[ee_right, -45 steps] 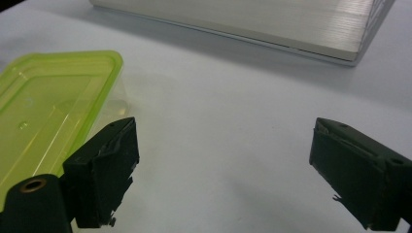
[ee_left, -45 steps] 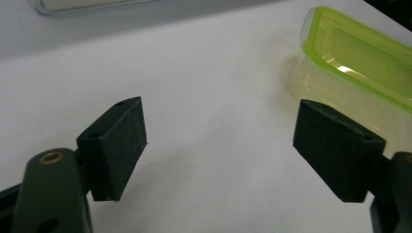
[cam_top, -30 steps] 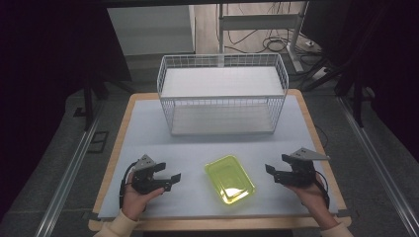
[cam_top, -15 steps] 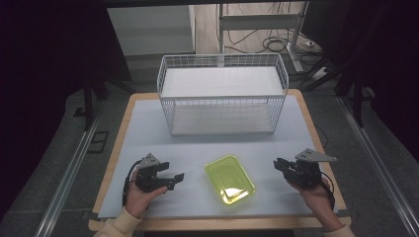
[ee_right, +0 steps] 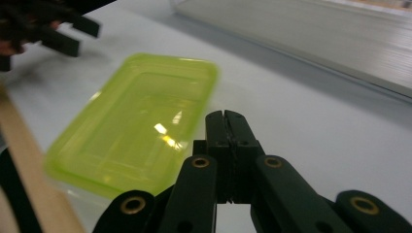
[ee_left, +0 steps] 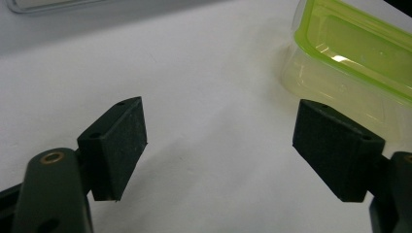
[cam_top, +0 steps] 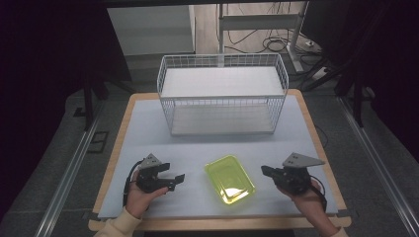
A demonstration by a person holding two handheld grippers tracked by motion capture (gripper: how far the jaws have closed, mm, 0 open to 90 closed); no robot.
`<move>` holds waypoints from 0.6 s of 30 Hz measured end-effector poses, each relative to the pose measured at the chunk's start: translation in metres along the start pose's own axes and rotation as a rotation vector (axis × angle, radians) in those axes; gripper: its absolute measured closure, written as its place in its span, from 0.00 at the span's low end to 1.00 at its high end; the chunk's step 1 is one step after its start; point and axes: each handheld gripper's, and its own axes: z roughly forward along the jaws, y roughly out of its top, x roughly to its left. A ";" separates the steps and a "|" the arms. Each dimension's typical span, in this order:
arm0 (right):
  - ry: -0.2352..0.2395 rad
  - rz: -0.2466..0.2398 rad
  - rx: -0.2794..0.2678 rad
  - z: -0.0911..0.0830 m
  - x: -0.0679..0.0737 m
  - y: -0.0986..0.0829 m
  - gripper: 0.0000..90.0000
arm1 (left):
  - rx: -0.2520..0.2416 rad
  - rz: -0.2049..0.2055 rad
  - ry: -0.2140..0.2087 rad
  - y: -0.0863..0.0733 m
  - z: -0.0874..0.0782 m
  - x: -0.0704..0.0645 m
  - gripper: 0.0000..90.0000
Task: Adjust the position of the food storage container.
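Observation:
A lime-green lidded plastic container (cam_top: 230,178) lies on the white table mat near the front edge, between my two grippers. My left gripper (cam_top: 179,179) sits to its left, open, with nothing between its fingers; in the left gripper view (ee_left: 218,145) the container (ee_left: 354,58) lies ahead to the right of the jaws. My right gripper (cam_top: 264,171) rests to the right of the container, shut and empty. In the right gripper view its closed tips (ee_right: 224,116) point over the container's (ee_right: 141,121) near corner, apart from it.
A white wire basket (cam_top: 222,94) stands at the back middle of the table. The wooden table edge (cam_top: 111,163) frames the mat. The left gripper (ee_right: 53,29) shows far off in the right gripper view.
The right gripper has lowered and drawn in toward the container's right side. The left gripper has settled slightly lower and closer to the front edge.

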 end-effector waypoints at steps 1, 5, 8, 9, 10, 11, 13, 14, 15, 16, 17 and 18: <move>0.020 -0.015 0.008 0.003 0.007 0.001 1.00 | 0.001 0.001 -0.001 0.000 0.000 0.000 0.22; 0.098 -0.085 0.027 0.015 0.036 0.008 1.00 | 0.003 -0.006 -0.001 0.000 0.001 -0.001 0.22; 0.152 -0.124 0.032 0.022 0.056 0.014 1.00 | 0.007 -0.007 -0.004 0.000 0.001 -0.001 0.22; 0.170 -0.133 0.035 0.025 0.061 0.015 1.00 | 0.006 -0.008 -0.004 0.000 0.001 -0.001 0.22; 0.187 -0.138 0.038 0.027 0.066 0.016 1.00 | 0.002 -0.007 0.000 0.000 0.001 -0.001 0.22; 0.203 -0.146 0.048 0.030 0.071 0.017 1.00 | 0.000 -0.007 0.003 0.000 0.001 -0.001 0.22; 0.232 -0.161 0.064 0.036 0.080 0.017 1.00 | 0.000 -0.012 0.003 -0.001 0.001 0.001 0.22; 0.241 -0.171 0.077 0.038 0.084 0.016 1.00 | 0.001 -0.012 0.002 -0.001 0.001 0.001 0.22; 0.251 -0.175 0.086 0.041 0.087 0.015 1.00 | 0.004 -0.011 0.002 -0.001 0.001 0.001 0.22; 0.259 -0.180 0.096 0.044 0.090 0.014 1.00 | 0.004 -0.011 0.001 -0.001 0.001 0.001 0.22; 0.263 -0.185 0.105 0.046 0.093 0.012 1.00 | 0.004 -0.010 -0.001 -0.001 0.001 0.001 0.22; 0.266 -0.193 0.118 0.049 0.096 0.011 1.00 | 0.004 -0.010 -0.003 -0.001 0.001 0.001 0.22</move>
